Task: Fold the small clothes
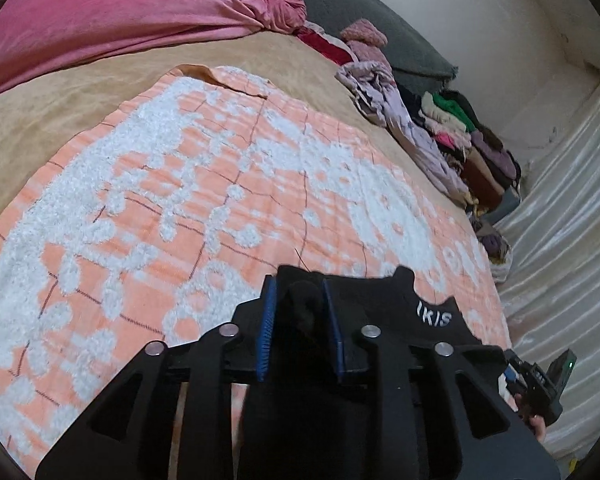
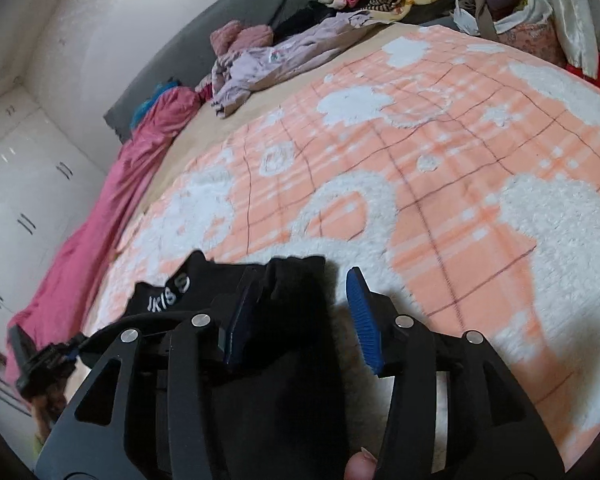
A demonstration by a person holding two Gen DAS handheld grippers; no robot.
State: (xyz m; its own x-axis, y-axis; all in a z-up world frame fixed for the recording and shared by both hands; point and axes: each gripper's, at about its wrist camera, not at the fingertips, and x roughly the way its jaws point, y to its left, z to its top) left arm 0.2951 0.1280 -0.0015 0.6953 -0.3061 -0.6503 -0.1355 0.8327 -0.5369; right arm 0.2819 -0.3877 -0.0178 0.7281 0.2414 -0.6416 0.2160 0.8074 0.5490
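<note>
I have the black garment (image 1: 384, 320) lying on the orange-and-white blanket (image 1: 204, 200), one end between each claw. My left gripper (image 1: 300, 320) has its pads parted around a bunched bit of cloth, and my right gripper (image 2: 304, 312) stands spread, cloth against one pad only. I judge this the laying-down step; next I should back both claws clear, then regrip an edge for the fold.

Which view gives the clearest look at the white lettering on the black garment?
The left wrist view: the white lettering on the black garment lies unobstructed and faces the camera. In the right wrist view the lettering is also visible, but skewed, partly blurred, and cut off at its end by a fold.
</note>
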